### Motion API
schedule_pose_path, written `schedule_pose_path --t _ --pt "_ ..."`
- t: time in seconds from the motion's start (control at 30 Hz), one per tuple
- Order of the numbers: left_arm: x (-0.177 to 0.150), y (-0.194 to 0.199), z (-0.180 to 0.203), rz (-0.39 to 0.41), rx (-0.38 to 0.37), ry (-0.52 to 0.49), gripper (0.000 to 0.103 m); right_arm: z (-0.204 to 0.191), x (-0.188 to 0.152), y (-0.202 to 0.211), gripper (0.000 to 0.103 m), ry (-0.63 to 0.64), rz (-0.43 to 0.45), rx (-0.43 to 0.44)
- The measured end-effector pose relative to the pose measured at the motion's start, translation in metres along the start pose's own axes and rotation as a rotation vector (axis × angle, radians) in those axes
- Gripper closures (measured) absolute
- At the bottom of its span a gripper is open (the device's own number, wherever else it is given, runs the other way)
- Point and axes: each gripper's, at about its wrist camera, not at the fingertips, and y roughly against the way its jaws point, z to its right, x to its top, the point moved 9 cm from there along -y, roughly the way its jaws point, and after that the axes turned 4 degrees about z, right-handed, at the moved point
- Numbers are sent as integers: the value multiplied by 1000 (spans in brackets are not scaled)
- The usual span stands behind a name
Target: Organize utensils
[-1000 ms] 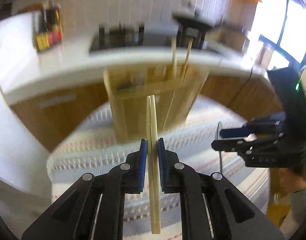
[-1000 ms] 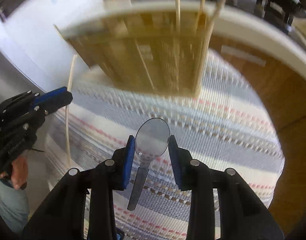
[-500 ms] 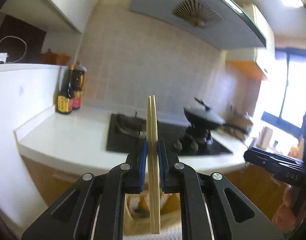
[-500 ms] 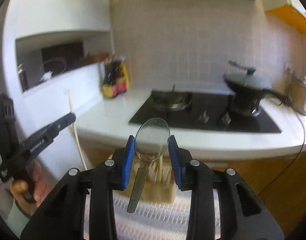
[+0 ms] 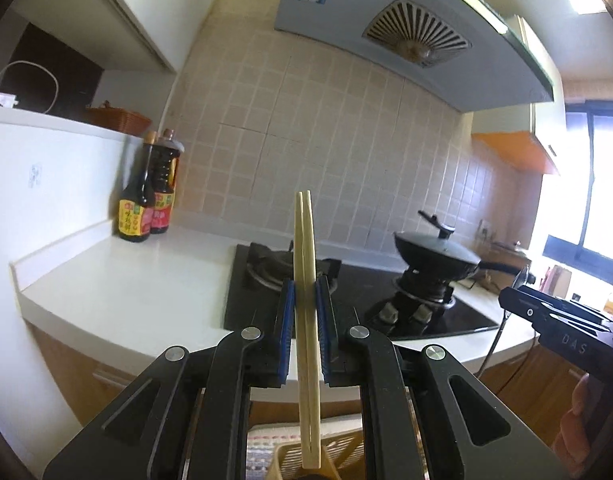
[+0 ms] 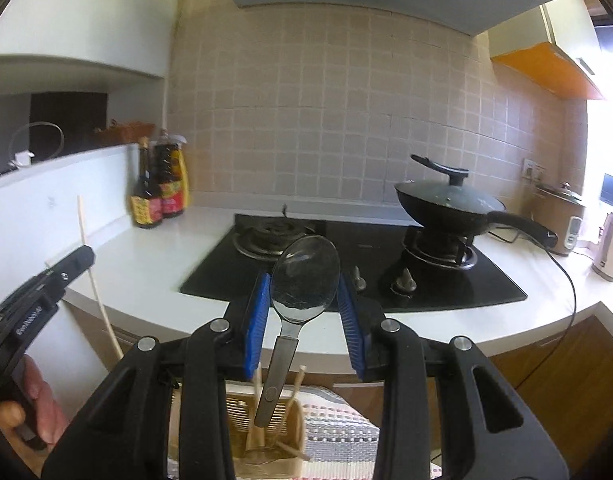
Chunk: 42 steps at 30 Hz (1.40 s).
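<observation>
The left tool [image 5: 305, 320] is clamped on a pair of upright wooden chopsticks [image 5: 305, 280] while the right tool [image 6: 304, 312] grips a metal spoon [image 6: 302, 280] by its bowl, handle hanging toward the wooden utensil holder [image 6: 262, 432] on the striped cloth [image 6: 338, 424] below, near the white bench [image 6: 146, 264].

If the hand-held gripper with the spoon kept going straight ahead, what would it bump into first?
Probably the black stove on the white counter. The right hand-held gripper, shut on the spoon, points there, though depth is hard to judge.
</observation>
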Motion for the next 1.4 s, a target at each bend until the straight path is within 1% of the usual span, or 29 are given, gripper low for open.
schedule_pose_path --t 0.07,0.13,0.23,0.33,0.47,0.53,0.57,0.6,0.63,0.67,0.73,0.77,0.8,0.83,0.87,0.93,1.0,1.07,1.2,1.3,1.37,1.4 --pt "-7 -4 -4 -8 7 2 94 1 -9 -7 72 5 -11 -11" --pt "-16 -10 -5 -32 12 -10 94 -1 -17 -14 72 13 -21 -20" --pt "-28 -16 -8 -55 19 -21 94 -2 -28 -20 72 -7 -37 -6" --pt "-35 -12 -12 -56 14 -17 93 -3 -36 -23 71 -11 -47 -3" --pt "-40 -7 -11 -61 -2 -27 92 -4 -44 -25 71 -25 -74 27" --pt "-44 -3 -9 -77 -19 -28 91 -7 -50 -24 71 -32 -105 65" --pt "-46 -1 -7 -89 -39 -26 86 -7 -51 -22 69 -35 -109 68" --pt "-47 3 -6 -98 -50 -24 77 -8 -51 -20 57 -31 -110 75" --pt "-49 5 -5 -101 -53 -23 72 -9 -52 -16 44 -25 -105 89" --pt "-49 11 -5 -102 -56 -23 65 -9 -51 -9 43 -20 -91 94" --pt "-49 25 -4 -103 -67 -20 61 -10 -52 2 43 -11 -87 105" --pt "-49 31 -3 -110 -74 -20 57 -10 -53 6 43 -14 -91 114" --pt "-49 39 -2 -122 -92 -19 50 -9 -54 15 43 -25 -93 125" --pt "-49 46 0 -130 -112 -13 46 -7 -57 24 43 -33 -89 133" --pt "-50 55 3 -138 -134 -3 37 -6 -59 34 43 -37 -84 141" --pt "-51 75 7 -143 -146 1 33 -4 -65 51 43 -39 -71 152" --pt "-56 90 12 -143 -134 -13 27 -5 -74 72 43 -23 -46 147" --pt "-64 104 16 -136 -111 -33 24 -5 -84 88 43 -17 -28 133" --pt "-83 127 25 -116 -51 -83 20 -4 -103 107 43 -19 -11 111" --pt "-96 138 26 -84 15 -120 19 -3 -116 112 43 -11 1 98" --pt "-104 143 22 -54 62 -124 18 0 -124 113 36 -30 14 94" --pt "-109 145 19 -42 85 -116 17 3 -130 113 29 -46 27 83"
